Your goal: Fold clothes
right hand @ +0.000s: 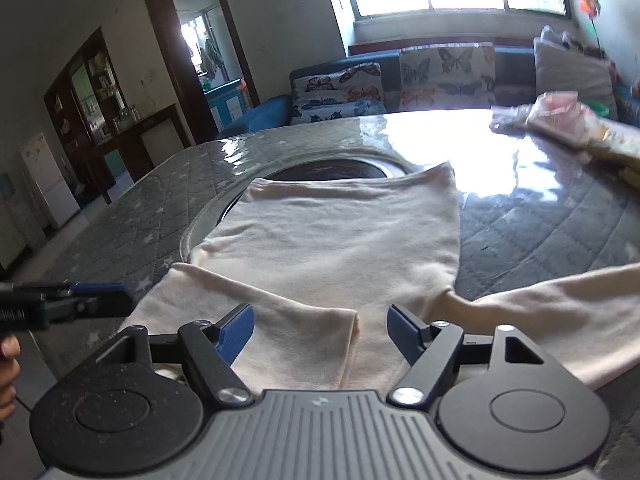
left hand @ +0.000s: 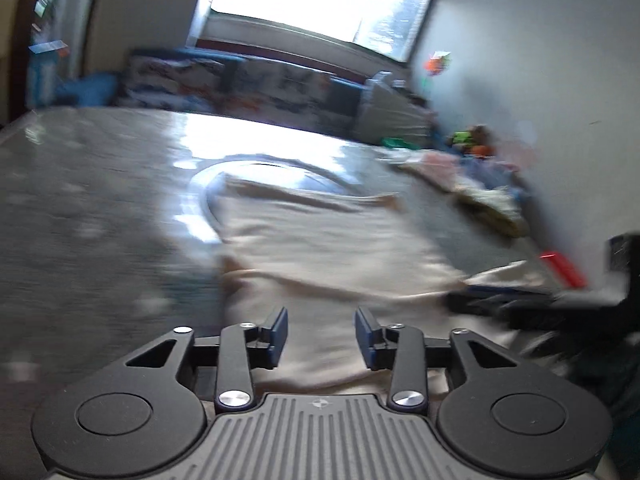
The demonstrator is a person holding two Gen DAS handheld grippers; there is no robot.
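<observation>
A cream long-sleeved garment [right hand: 336, 240] lies flat on the grey quilted table [right hand: 540, 232]. Its left sleeve [right hand: 256, 320] is folded across the body and its right sleeve [right hand: 560, 312] stretches out to the right. My right gripper [right hand: 320, 332] is open and empty just above the near part of the garment. My left gripper [left hand: 322, 332] is open and empty over the garment [left hand: 320, 240] in the blurred left wrist view. It also shows at the left edge of the right wrist view [right hand: 100, 300], beside the folded sleeve. The right gripper shows as a dark blur at the right of the left wrist view [left hand: 520, 304].
A round metal-rimmed recess [right hand: 332, 172] sits in the table under the garment's far end. A pile of other clothes [right hand: 568, 120] lies at the far right of the table. A sofa with butterfly cushions [right hand: 400, 76] stands behind it. A hand [right hand: 8, 376] shows at the left edge.
</observation>
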